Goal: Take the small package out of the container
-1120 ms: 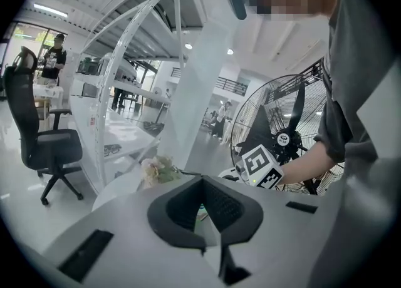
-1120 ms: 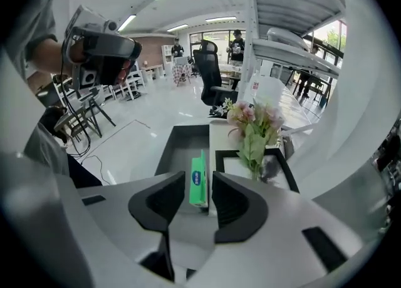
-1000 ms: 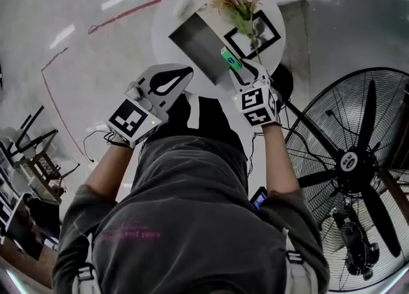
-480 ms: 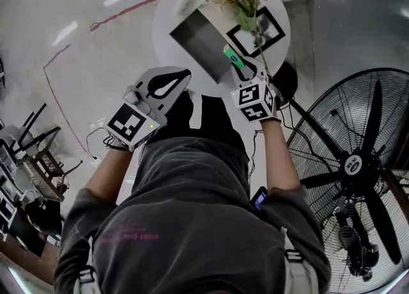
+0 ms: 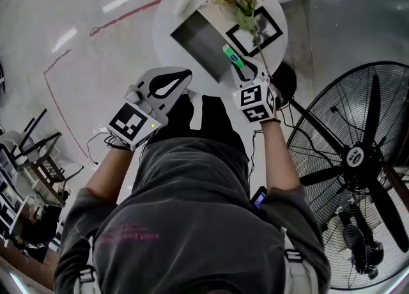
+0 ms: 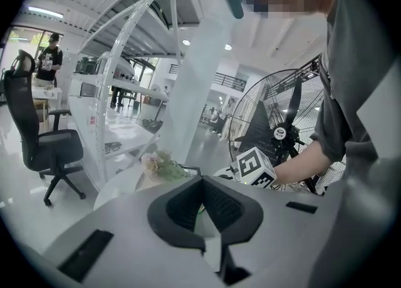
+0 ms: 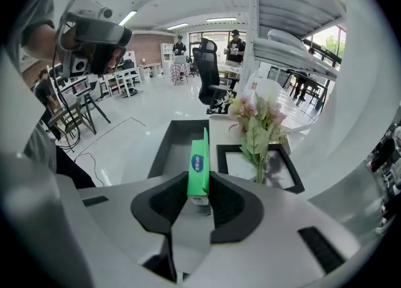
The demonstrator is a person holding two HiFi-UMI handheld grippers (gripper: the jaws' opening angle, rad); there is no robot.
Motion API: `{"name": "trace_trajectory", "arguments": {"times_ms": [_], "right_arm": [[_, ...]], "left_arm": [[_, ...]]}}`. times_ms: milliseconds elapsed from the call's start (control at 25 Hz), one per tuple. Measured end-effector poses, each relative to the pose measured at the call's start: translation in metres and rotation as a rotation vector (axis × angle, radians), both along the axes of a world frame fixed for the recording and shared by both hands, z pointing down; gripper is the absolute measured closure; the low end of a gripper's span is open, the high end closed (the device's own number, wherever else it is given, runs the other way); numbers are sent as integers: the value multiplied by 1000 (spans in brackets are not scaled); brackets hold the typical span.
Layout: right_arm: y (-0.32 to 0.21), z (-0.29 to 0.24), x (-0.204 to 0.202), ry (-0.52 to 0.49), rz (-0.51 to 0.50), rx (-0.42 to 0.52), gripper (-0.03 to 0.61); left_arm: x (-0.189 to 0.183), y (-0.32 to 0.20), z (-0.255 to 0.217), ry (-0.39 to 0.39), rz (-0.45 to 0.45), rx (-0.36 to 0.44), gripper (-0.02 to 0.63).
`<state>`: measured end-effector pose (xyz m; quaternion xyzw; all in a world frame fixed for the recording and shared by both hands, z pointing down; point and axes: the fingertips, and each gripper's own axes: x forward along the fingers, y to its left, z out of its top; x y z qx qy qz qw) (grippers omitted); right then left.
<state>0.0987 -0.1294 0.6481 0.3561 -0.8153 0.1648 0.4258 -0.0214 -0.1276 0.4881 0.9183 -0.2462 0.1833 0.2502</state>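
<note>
A small green package (image 7: 199, 168) stands on edge between the jaws of my right gripper (image 7: 200, 185), which are closing, and the pads press its two sides. In the head view the package (image 5: 232, 59) sits at the near right corner of the dark grey container (image 5: 198, 40) on the round white table (image 5: 167, 18), with the right gripper (image 5: 239, 72) just behind it. My left gripper (image 5: 186, 73) hangs off the table's near edge, left of the container, with its tips together and nothing between them (image 6: 202, 180).
Pink flowers (image 5: 243, 2) lie over a black-framed white board (image 5: 268, 34) to the right of the container. A large standing fan (image 5: 358, 158) is close on the right. An office chair (image 6: 44, 143) and white shelving stand farther off.
The right gripper has moved slightly forward over the table edge with the green package at its tip. The left gripper has barely moved.
</note>
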Motion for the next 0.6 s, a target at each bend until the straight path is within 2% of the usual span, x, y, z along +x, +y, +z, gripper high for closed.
{"name": "trace_trajectory", "arguments": {"times_ms": [120,400,600], "right_arm": [[1,-11,-2,-12,10,16,471],[-1,-43,-4,-21,40,75,472],[1,-71,-7,-29,72,124,472]], "left_arm": [[-1,1,-7,7,7,26,598],[-6,2,-25,32,41,145,598],[-14,5,-41,42,49,189,598]]}}
